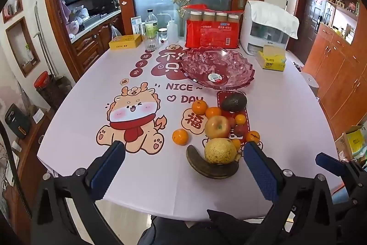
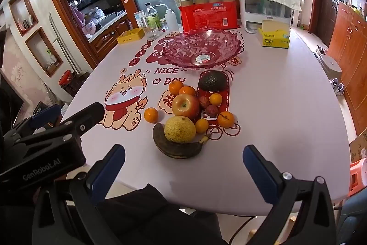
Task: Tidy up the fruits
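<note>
Left wrist view: left gripper (image 1: 183, 162) spread wide, nothing between the jaws, low centre of frame. Fruit heaped right of centre: banana (image 1: 211, 168), blackened, with a melon (image 1: 219, 150) resting in its curve, then an apple (image 1: 217, 126), tangerines (image 1: 199, 106) and an avocado (image 1: 234, 102) beyond. Empty pink glass bowl (image 1: 229, 66) further up, well apart from the heap. Risks, as I judge: the round melon may roll off the banana if either is nudged; the overripe banana could squash under a hard pinch; the loose tangerine (image 1: 180, 136) could roll toward the near table edge. Readable: "NICE ~ DAY" on the tablecloth (image 1: 80, 107), big Chinese characters too, one being 福. Right wrist view: right gripper (image 2: 183, 161) likewise spread and empty, bottom of frame; the left gripper's body at lower left reads "GenRobot.AI". Two lychees (image 2: 207, 106) show right of the apple. Yellow tissue box (image 2: 275, 38), upper right, has small print, unclear. Red packet (image 2: 208, 15) behind the bowl: text too small.
</note>
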`<state>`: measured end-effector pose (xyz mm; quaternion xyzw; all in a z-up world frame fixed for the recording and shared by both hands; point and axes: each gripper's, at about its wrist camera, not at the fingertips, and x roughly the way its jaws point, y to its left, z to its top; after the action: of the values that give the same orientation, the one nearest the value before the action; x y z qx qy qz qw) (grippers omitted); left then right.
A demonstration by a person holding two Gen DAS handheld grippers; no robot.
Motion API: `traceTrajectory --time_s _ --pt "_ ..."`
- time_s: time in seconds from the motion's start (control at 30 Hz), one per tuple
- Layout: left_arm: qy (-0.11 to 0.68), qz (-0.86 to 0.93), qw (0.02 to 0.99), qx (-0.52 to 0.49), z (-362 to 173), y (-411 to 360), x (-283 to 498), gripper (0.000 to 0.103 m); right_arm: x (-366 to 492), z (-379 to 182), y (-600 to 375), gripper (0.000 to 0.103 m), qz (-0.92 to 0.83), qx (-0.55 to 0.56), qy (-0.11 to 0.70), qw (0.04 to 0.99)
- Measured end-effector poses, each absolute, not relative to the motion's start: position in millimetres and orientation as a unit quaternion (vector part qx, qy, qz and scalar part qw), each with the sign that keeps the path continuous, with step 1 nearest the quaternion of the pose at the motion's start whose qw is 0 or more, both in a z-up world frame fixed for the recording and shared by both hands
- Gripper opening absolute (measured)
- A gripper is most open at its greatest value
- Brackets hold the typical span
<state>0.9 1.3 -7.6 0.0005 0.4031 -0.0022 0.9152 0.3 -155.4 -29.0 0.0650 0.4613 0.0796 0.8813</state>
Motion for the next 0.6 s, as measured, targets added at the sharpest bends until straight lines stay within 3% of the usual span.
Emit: traceTrajectory --time_s 0.6 --pt "0.404 -0.013 0.915 -0.006 -1.9 6.4 -6.8 0.102 -4.5 -26.8 -155.0 0.103 0.069 0.059 0.451 0.888"
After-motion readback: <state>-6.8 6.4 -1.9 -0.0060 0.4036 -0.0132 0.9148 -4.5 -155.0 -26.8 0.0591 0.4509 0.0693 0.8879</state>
